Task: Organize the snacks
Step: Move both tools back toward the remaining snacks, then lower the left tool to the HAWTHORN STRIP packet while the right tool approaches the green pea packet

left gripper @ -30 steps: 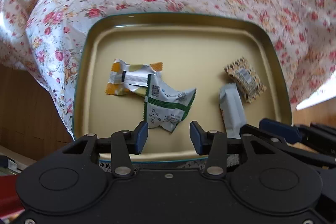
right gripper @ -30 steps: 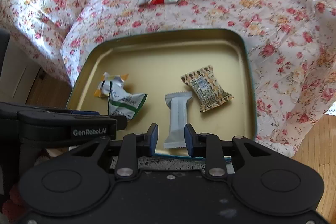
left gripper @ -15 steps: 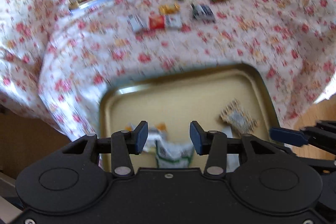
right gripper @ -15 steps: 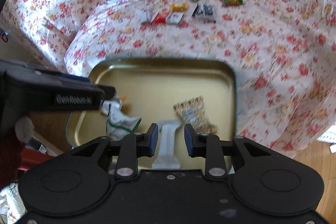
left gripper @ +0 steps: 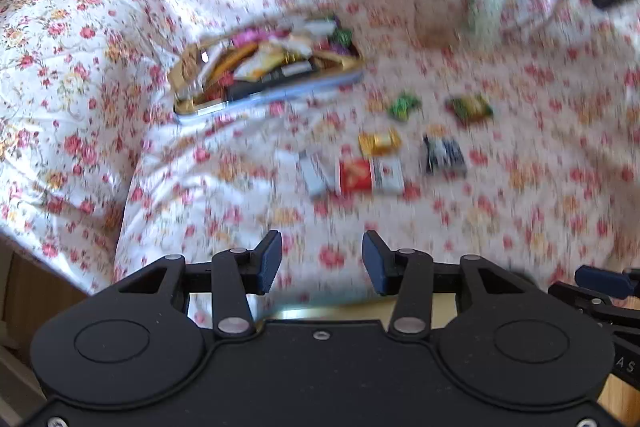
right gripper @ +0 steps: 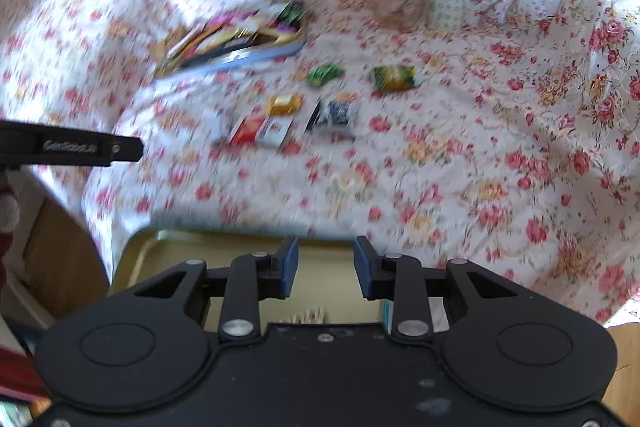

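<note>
Snacks lay loose on the far cloth beyond the near tray as I reached out, left gripper apart and empty, right gripper empty, jaws just widening, next needing one snack straddled.

Your left wrist view: looks down-forward over floral bed | your right wrist view: same, beside it | shared: loose snacks, far tin
</note>
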`<state>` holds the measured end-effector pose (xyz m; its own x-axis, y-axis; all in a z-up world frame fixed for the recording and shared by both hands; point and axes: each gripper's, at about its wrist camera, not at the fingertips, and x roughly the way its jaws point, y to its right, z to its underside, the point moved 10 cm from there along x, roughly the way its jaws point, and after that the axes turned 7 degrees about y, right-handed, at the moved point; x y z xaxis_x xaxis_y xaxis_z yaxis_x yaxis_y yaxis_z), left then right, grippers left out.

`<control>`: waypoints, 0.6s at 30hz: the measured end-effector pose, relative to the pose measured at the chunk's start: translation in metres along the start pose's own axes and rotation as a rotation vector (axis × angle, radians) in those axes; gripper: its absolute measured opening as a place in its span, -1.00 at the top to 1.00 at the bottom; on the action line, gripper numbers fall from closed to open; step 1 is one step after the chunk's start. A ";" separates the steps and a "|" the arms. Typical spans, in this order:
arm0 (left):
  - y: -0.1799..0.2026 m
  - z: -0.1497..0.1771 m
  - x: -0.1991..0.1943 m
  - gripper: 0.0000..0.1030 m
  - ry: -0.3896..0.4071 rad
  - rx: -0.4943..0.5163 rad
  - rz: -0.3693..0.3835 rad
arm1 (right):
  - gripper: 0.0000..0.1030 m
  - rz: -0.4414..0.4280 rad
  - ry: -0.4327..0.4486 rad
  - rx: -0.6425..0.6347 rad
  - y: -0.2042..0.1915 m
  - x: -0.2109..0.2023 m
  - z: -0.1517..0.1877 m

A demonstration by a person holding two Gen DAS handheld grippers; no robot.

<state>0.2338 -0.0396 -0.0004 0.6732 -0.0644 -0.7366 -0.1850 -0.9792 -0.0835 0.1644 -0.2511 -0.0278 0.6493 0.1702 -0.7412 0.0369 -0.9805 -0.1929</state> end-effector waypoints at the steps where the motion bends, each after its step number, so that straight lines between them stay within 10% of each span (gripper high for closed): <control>1: -0.001 -0.004 0.003 -0.04 0.012 -0.009 0.004 | 0.36 -0.001 0.012 0.016 0.004 0.004 -0.005; 18: -0.011 -0.027 0.084 -0.04 0.122 -0.025 -0.006 | 0.35 0.009 0.164 0.117 0.031 0.071 -0.049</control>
<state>0.3111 -0.0391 -0.0432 0.7566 -0.0797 -0.6490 -0.1637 -0.9840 -0.0700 0.2487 -0.2745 -0.0550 0.7648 0.1337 -0.6302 -0.0516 -0.9623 -0.2669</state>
